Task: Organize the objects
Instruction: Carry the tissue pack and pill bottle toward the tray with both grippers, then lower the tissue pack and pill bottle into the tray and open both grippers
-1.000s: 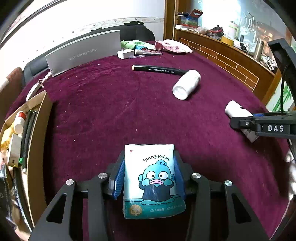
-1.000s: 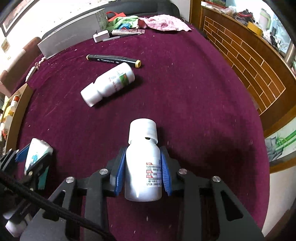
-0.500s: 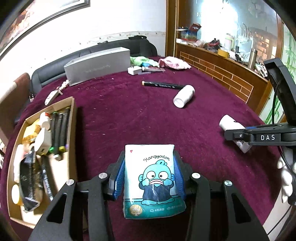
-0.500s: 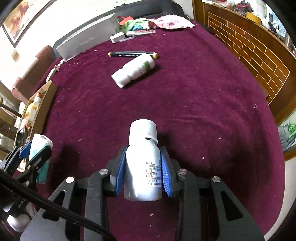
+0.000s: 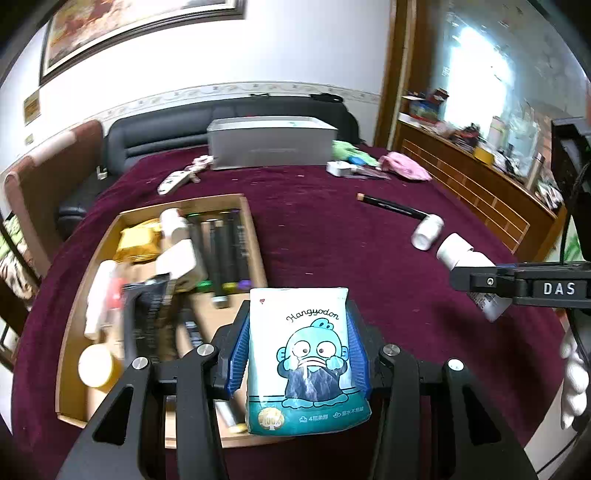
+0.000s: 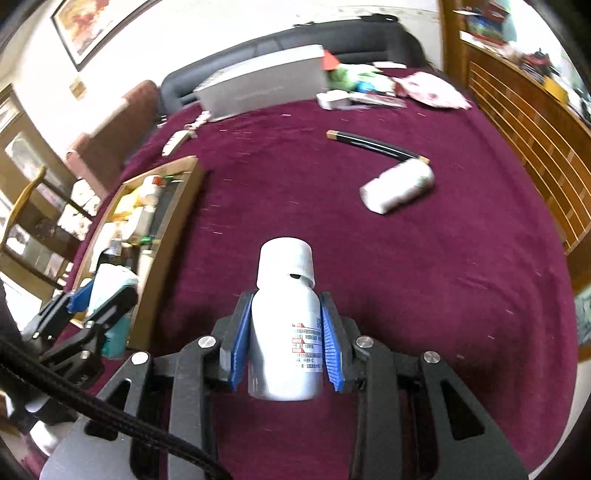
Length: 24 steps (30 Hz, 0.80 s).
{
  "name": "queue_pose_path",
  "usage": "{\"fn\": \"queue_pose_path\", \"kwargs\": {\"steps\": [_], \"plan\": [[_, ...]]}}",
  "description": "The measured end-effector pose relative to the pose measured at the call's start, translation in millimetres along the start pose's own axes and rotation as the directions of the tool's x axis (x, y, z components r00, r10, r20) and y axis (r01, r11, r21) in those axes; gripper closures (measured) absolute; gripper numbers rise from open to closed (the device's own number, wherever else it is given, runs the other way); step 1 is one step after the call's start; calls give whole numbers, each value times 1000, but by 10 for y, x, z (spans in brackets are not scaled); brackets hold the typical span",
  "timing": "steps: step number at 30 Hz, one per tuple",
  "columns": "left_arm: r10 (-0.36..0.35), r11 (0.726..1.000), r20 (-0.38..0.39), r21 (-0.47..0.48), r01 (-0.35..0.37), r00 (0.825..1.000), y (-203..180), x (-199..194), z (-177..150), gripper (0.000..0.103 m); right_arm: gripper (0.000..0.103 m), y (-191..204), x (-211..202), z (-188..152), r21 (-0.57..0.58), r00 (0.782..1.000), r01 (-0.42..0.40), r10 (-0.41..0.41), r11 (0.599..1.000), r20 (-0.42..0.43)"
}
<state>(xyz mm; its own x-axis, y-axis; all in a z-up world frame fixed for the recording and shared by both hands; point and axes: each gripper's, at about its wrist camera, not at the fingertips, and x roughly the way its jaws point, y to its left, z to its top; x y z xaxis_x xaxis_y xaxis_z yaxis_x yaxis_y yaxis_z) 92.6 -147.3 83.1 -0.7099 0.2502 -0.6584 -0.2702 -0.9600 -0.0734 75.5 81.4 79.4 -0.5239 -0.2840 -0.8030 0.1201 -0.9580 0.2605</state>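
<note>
A white wall [image 5: 303, 55] is rising behind the scene, with a framed painting [image 5: 122, 33] hanging high on it and a patterned border strip [image 5: 229, 90] running lower down. A dark sofa [image 5: 166, 142] is sitting against that wall, beside a reddish-brown armchair [image 5: 55, 170]. A wide surface covered in deep purple cloth [image 6: 424, 280] is filling the foreground. Wooden panelling [image 6: 528, 122] is lining one side, and bright daylight is glaring through glass [image 5: 487, 70] above it.

Left gripper [image 5: 299, 354] and right gripper [image 6: 284, 341], both clamped, angled downward.
</note>
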Motion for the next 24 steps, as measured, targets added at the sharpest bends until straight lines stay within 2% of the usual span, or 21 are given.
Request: {"fn": "queue_pose_path", "kwargs": {"steps": [8, 12, 18, 24], "plan": [[45, 996, 29, -85, -42, 999, 560, -126, -16, 62, 71, 733, 210, 145, -96, 997, -75, 74, 993, -15], [64, 985, 35, -160, -57, 997, 935, -210, -7, 62, 71, 984, 335, 183, -117, 996, -92, 90, 989, -26], [122, 963, 7, -243, -117, 992, 1438, -200, -63, 62, 71, 1264, 585, 166, -125, 987, -148, 138, 981, -82], [129, 960, -44, -245, -136, 991, 1550, 20, -100, 62, 71, 1506, 854, 106, -153, 981, -154, 133, 976, -142]]}}
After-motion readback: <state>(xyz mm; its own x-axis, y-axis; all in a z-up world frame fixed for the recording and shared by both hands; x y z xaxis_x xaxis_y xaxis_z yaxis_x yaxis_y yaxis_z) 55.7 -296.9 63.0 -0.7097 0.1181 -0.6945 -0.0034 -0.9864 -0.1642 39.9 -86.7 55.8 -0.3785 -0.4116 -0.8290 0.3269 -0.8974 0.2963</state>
